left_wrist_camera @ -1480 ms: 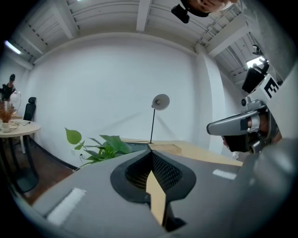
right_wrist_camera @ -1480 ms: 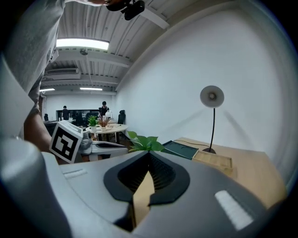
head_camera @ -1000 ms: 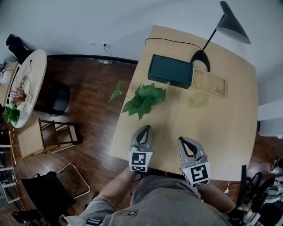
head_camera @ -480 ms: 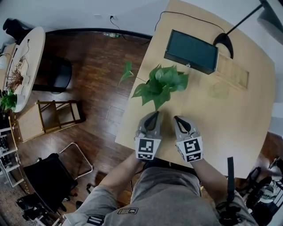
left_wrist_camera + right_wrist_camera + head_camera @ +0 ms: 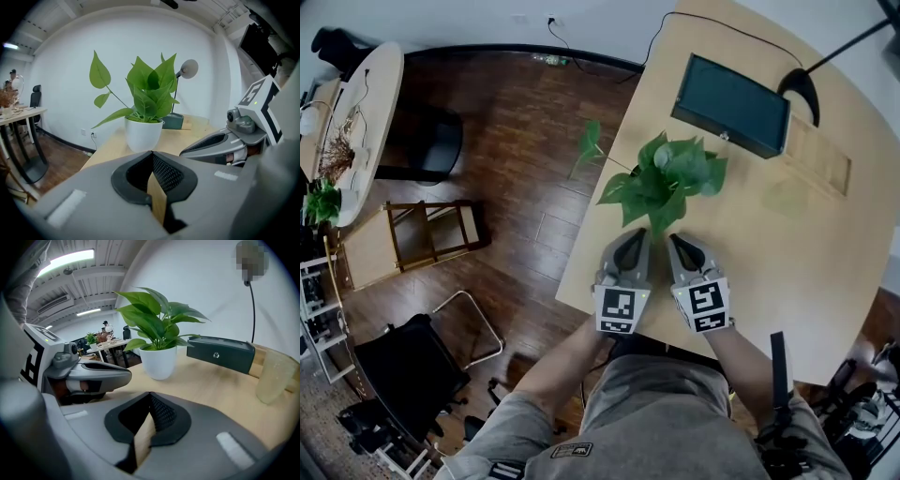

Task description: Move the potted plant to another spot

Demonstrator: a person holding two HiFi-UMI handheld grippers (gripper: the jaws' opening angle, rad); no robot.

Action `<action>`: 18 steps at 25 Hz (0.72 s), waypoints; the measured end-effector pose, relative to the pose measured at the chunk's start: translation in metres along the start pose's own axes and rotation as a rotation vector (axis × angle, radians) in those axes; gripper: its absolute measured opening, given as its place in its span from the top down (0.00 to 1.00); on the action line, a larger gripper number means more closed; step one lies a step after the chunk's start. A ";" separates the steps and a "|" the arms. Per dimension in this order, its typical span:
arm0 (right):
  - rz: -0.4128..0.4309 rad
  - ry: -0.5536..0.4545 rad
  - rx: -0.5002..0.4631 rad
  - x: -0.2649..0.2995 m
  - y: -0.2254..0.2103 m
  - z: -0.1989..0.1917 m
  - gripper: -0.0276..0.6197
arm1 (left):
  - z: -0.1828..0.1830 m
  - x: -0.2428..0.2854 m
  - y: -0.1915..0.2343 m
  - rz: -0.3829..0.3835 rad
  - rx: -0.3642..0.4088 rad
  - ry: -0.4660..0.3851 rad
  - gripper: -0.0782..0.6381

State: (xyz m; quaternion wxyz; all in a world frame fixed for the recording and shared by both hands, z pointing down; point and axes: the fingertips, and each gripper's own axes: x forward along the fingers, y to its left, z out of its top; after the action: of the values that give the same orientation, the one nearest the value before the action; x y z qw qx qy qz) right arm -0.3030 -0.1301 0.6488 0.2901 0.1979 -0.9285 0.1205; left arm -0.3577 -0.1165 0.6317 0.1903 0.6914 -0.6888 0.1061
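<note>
Two claws are held side by side low over the bench [image 5: 787, 253], and both are shut with nothing gripped. In the left gripper view the tips of the left claw [image 5: 152, 153] are seen pressed together, and the same is shown for the right claw [image 5: 150, 394] in the right gripper view. The potted plant [image 5: 667, 176] is stood upright on the bench on the near side of the dark green box [image 5: 731, 92], close to that box but apart from it. The two claws are found farther again from the box, beyond the plant, so that box, plant and claws are laid out roughly along one line.

From each claw the white pot [image 5: 144, 133] is seen almost straight ahead along the jaws, near but not touched, with a strip of bare bench left between. Neither claw can be called clearly nearer. In the head view the tips of both are placed just short of the overhanging leaves [image 5: 628, 187], by which the pot is hidden from above. The pot's long axis is upright, and its round body is judged far wider than the closed tips, so the claws would have to be opened, or set against opposite flanks, before any lift. One long stem with a single leaf [image 5: 591, 139] is thrown out sideways past the bench edge and could be snagged if the plant is carried that way.
</note>
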 end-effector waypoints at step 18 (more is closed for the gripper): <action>-0.018 0.006 -0.054 0.007 -0.020 0.015 0.94 | 0.018 0.037 0.028 0.035 0.166 0.014 0.30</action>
State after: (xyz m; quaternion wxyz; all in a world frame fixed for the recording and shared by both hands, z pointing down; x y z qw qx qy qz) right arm -0.3073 -0.1557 0.6428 0.2994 0.1978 -0.9287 0.0934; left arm -0.3868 -0.1573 0.6335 0.1353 0.6920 -0.6882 0.1711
